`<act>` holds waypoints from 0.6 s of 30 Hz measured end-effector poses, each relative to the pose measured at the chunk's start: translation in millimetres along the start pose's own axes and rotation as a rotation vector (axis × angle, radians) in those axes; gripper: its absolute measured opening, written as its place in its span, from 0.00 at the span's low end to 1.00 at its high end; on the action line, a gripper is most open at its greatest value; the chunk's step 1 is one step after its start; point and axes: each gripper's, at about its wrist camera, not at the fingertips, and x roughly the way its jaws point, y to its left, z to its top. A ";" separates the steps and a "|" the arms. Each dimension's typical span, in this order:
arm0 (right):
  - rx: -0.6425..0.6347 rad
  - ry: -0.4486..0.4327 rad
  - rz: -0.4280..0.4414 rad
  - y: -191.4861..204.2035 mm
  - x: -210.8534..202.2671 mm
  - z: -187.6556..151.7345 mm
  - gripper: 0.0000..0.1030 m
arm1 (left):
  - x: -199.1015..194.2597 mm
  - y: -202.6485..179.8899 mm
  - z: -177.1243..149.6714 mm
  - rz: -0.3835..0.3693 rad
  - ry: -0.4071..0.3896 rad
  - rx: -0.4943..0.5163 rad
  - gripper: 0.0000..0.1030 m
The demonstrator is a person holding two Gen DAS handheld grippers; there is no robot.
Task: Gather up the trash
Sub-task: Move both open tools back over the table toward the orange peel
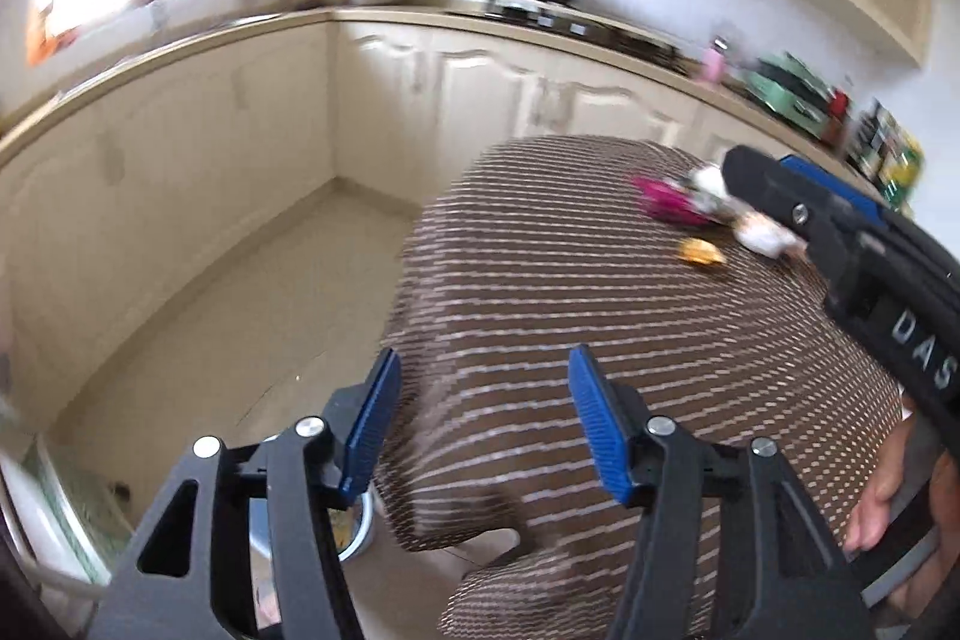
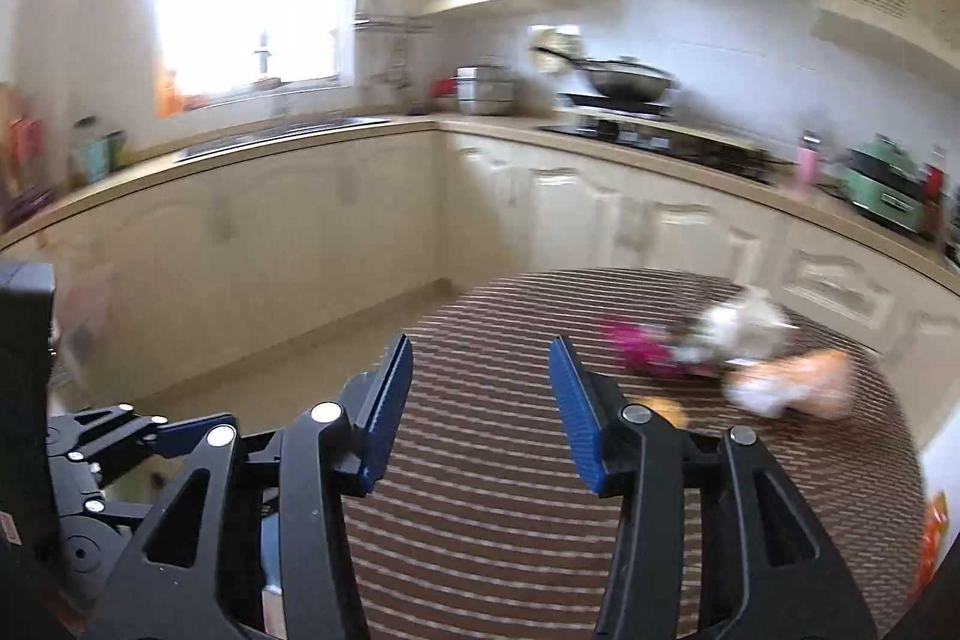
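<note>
While both the left hand-held gripper and right hand-held gripper are held open and empty, the crumpled trash at the surface's far right edge is judged light and soft, best pinched at a raised fold.

A brown striped tablecloth covers the table, bearing a magenta wrapper, white crumpled trash and an orange scrap.

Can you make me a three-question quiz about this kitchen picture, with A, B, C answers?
1. Where is the trash lying?
A. on the striped tablecloth
B. in the sink
C. on the stove

2. What colour are the gripper pads?
A. red
B. blue
C. yellow

3. How is the right gripper?
A. shut on a wrapper
B. open and empty
C. shut on a cup

Answers: 1 A, the litter sits at the cloth's far right side. 2 B, both pads look blue. 3 B, the fingers stand apart with only cloth showing between them.
</note>
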 end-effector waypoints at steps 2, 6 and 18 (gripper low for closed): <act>0.035 0.002 -0.056 -31.6 -4.1 -3.1 0.46 | 12.4 -31.2 10.1 -0.036 0.008 0.048 0.56; 0.122 0.020 -0.160 -96.0 -7.1 -13.9 0.49 | 38.5 -76.0 22.6 -0.091 0.024 0.095 0.56; 0.270 0.101 -0.263 -202.2 13.9 -44.7 0.62 | 135.6 -175.5 50.4 -0.127 0.140 0.275 0.56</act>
